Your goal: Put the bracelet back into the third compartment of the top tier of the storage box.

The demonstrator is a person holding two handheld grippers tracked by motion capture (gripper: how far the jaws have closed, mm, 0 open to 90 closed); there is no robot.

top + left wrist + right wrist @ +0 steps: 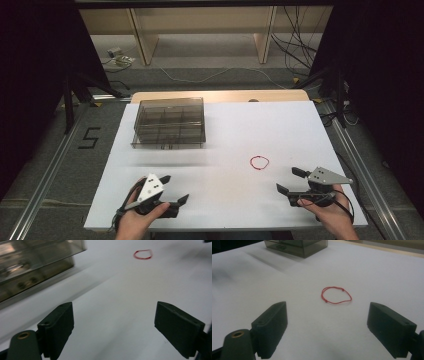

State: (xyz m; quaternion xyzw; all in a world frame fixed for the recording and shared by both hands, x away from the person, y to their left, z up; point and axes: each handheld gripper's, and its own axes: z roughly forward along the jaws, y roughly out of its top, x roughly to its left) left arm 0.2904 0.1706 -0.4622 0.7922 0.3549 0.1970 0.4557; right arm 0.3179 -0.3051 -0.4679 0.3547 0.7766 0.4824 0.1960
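Note:
A thin red string loop lies flat on the white table, right of centre. It shows just ahead of my right gripper as the red loop, and far off in the left gripper view as the loop. My right gripper rests near the front right edge, open and empty. At the front left, my left gripper is open too, nothing between its jaws. A smoky clear compartment box stands closed at the back left.
The box sits close on the left in the left gripper view and far back as the box in the right one. Beyond the table are wooden shelf legs and cables on the floor.

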